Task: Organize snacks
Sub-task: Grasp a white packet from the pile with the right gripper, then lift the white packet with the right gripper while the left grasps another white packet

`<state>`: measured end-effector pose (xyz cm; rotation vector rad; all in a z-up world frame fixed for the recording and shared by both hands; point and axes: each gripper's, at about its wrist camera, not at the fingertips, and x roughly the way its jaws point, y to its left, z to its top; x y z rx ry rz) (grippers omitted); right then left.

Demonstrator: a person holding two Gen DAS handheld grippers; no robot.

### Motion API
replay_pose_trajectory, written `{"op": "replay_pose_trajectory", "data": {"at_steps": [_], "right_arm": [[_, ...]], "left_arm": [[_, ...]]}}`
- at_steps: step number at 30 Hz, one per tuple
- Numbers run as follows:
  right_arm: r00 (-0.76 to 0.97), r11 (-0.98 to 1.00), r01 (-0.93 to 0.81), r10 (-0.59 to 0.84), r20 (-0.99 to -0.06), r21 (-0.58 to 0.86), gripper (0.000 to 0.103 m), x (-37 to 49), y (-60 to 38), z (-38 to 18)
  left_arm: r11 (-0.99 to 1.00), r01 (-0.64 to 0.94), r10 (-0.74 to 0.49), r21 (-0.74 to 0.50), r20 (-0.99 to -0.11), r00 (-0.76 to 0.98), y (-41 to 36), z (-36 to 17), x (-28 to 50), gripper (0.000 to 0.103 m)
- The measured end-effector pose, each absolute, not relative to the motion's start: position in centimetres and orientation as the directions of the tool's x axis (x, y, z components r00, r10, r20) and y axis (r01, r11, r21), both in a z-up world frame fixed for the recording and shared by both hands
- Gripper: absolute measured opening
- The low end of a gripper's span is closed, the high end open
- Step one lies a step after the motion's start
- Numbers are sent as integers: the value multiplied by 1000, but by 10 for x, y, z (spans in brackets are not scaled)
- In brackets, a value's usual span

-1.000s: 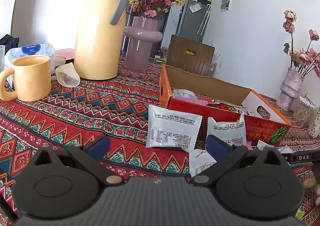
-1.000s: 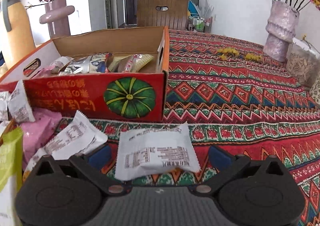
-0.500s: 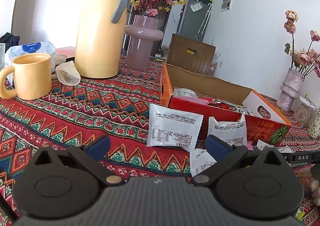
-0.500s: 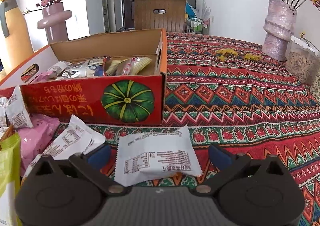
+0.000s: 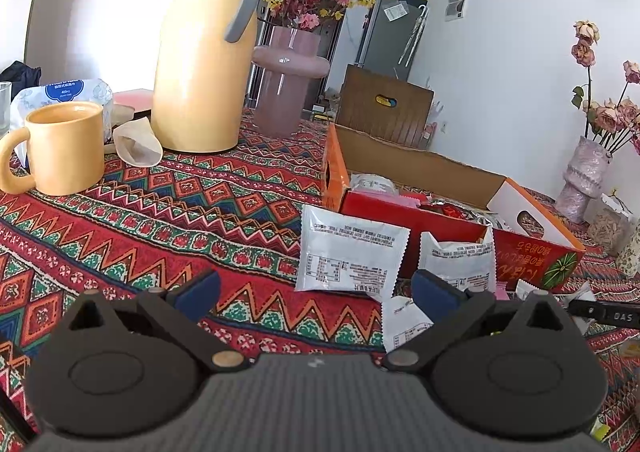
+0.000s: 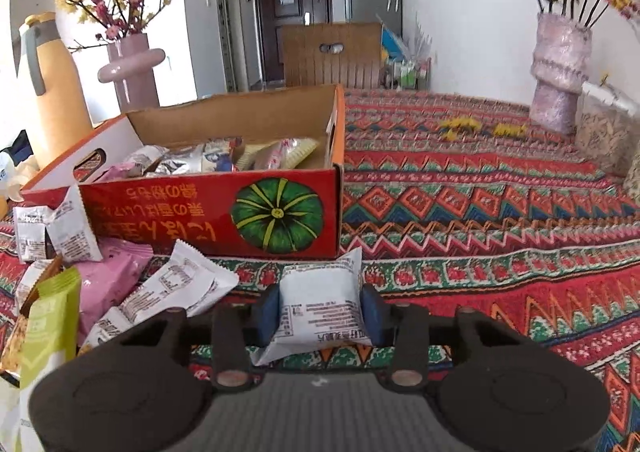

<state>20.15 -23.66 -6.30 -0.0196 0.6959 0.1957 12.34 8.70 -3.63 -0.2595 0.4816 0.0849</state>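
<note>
One white snack packet (image 6: 320,304) is being squeezed by the just-closing right gripper (image 6: 320,310) before the red box (image 6: 208,216), bound inside, while the left gripper (image 5: 316,286) is waiting agape.

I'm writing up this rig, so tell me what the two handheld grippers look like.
Both look alike. The left gripper and right gripper each have a dark grey ribbed body flanked by two rounded black housings with a circular disc outline. Black linkage arms pivot on brass-coloured pins and end in blue finger pads. In the left view, a black bar with white lettering shows at right. No sleeves or cables are visible.
</note>
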Motion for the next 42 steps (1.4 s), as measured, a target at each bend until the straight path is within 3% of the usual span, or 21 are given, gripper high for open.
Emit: {"op": "replay_pose_trajectory", "data": {"at_steps": [13, 32, 42], "right_arm": [[874, 986, -152, 169, -456, 73, 42, 137, -228, -42], [880, 980, -180, 199, -430, 84, 42, 125, -212, -59], [887, 980, -178, 198, -418, 86, 42, 123, -212, -59]], "left_arm": [[964, -142, 19, -227, -469, 883, 87, -36, 124, 103], [965, -148, 29, -216, -476, 879, 86, -37, 125, 103], [975, -133, 15, -176, -549, 836, 78, -33, 134, 103]]}}
